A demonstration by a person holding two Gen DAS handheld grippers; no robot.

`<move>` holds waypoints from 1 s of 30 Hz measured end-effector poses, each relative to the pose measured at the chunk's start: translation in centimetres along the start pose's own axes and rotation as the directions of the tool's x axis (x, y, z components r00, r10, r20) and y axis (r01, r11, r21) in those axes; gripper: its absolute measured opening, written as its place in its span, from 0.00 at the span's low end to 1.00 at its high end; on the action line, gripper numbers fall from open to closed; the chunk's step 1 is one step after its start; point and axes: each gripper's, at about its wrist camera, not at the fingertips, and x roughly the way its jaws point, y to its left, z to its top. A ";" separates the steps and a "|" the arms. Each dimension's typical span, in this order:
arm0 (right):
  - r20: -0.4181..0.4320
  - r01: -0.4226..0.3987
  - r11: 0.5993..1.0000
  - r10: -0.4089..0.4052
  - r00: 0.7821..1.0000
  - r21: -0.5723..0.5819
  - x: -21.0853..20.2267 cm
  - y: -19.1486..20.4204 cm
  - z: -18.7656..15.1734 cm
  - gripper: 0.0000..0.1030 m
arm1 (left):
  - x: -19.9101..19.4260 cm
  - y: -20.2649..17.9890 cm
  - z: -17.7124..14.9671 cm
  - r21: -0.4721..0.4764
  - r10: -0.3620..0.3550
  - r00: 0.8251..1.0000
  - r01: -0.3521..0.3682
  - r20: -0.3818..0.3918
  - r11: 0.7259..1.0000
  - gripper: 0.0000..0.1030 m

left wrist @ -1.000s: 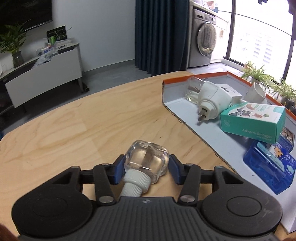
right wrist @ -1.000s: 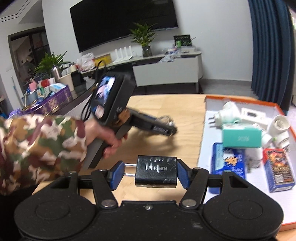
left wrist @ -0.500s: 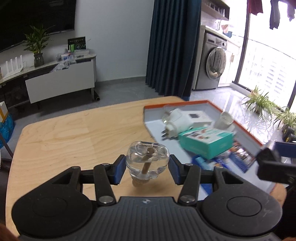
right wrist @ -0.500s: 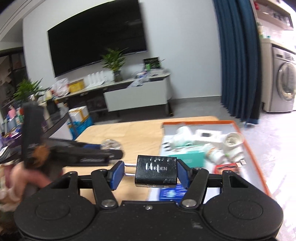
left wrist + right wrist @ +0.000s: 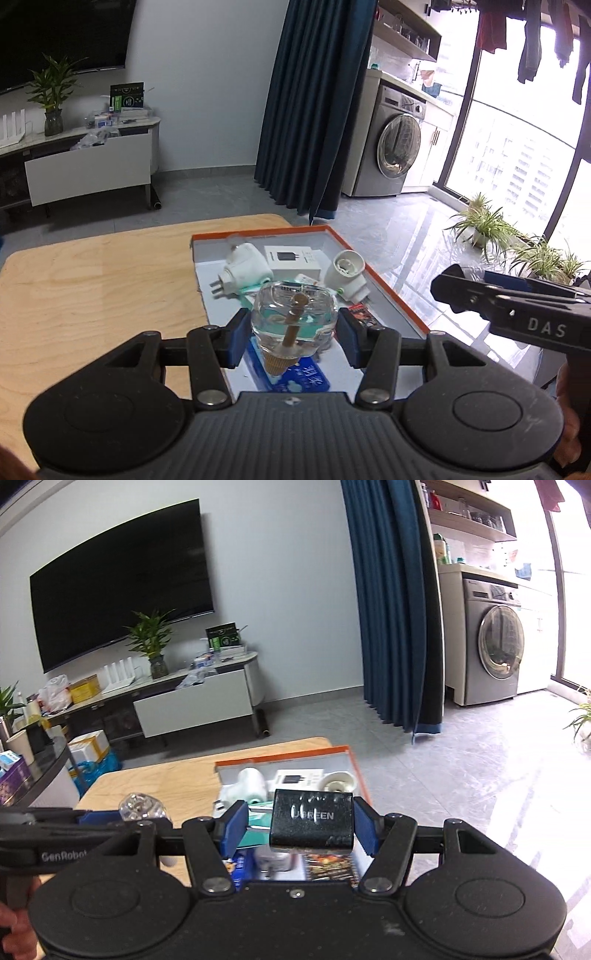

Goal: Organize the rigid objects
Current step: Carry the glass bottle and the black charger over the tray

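My left gripper (image 5: 293, 338) is shut on a clear glass refill bottle (image 5: 294, 318) with a brown wick, held in the air above the near part of the orange-rimmed tray (image 5: 388, 284). My right gripper (image 5: 300, 829) is shut on a black charger block (image 5: 312, 825), also lifted over that tray (image 5: 360, 775). In the tray lie a white plug adapter (image 5: 243, 273), a white box (image 5: 293, 260), a white socket piece (image 5: 347, 271) and a blue pack (image 5: 295, 378). The left gripper with its bottle (image 5: 142, 808) shows at the left of the right wrist view.
The tray sits on the right end of a light wooden table (image 5: 92, 295). Beyond it are grey floor, a dark blue curtain (image 5: 314, 110), a washing machine (image 5: 395, 147) and potted plants (image 5: 484, 225). The right gripper's body (image 5: 517, 317) crosses at the right of the left wrist view.
Both grippers have risen and swung toward the tray with their loads. The bottle now hangs over the tray, no longer over the bare table. The charger block stays gripped.
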 end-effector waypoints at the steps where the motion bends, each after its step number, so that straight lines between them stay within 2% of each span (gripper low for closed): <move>1: -0.005 0.003 1.000 -0.003 1.000 0.002 0.2 -0.3 0.0 0.71 | 0.3 -0.4 -0.1 -0.007 0.005 1.000 -0.005 -0.006 1.000 0.49; 9: -0.042 0.004 1.000 -0.003 0.999 0.018 1.1 -1.7 -0.4 0.71 | 1.1 -2.0 -1.0 -0.058 0.080 0.995 -0.084 -0.056 0.995 0.49; 14: -0.053 -0.015 1.000 0.016 0.998 0.018 1.2 -2.0 -0.5 0.71 | 0.5 -2.9 -1.4 -0.058 0.137 0.989 -0.140 -0.054 0.988 0.49; 30: -0.064 -0.048 0.999 0.048 0.997 -0.006 0.1 -2.3 -0.1 0.71 | -0.7 -5.1 -2.4 -0.092 0.159 0.986 -0.162 -0.039 0.982 0.49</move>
